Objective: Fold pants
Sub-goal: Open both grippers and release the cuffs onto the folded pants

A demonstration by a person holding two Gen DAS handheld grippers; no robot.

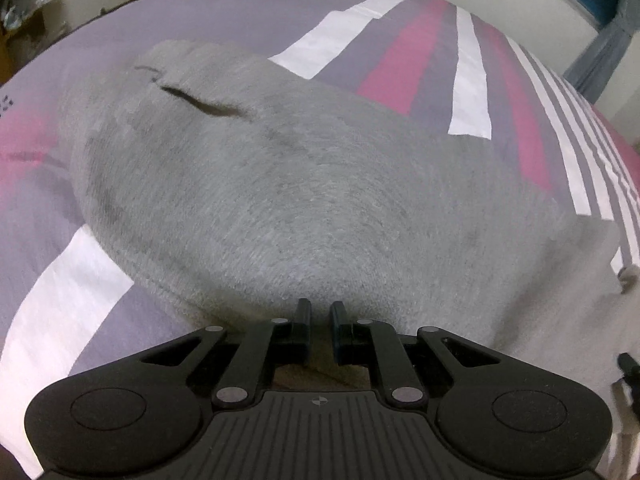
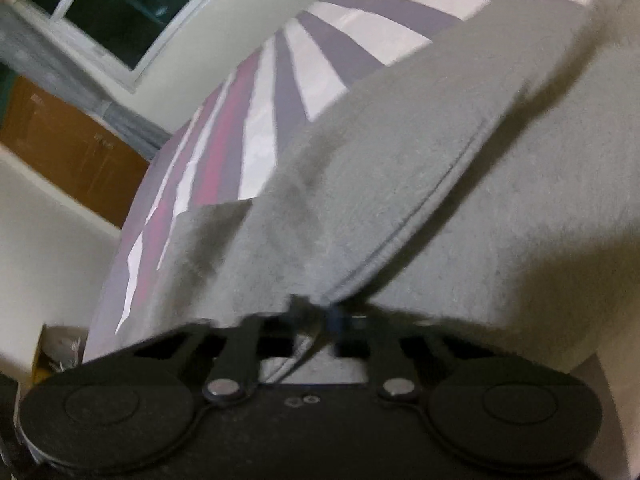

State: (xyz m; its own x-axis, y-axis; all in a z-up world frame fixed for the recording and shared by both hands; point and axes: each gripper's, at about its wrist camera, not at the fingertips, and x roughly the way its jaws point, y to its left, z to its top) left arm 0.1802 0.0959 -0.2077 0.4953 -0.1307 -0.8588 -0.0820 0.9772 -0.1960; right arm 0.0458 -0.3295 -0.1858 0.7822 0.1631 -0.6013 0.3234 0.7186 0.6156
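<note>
- The grey fleecy pants [image 1: 304, 200] lay bunched on the striped pink, purple and white bedspread [image 1: 404, 56], probably so the bed gave a flat base for folding.
- The left gripper [image 1: 320, 312] sat at the near edge, jaws slightly apart with no cloth visibly between them.
- The right gripper [image 2: 316, 312] looked clamped on a hemmed edge [image 2: 404, 228], lifting it clear, likely to carry it over.

Left black two-finger gripper [image 1: 320, 314] was held low, level, pointed forward; narrow gap was seen between jaws, nothing clamped. Right black two-finger gripper [image 2: 316, 312] was tilted, blurred; jaws were closed on hemmed edge of grey fleece pants [image 2: 400, 184].
</note>
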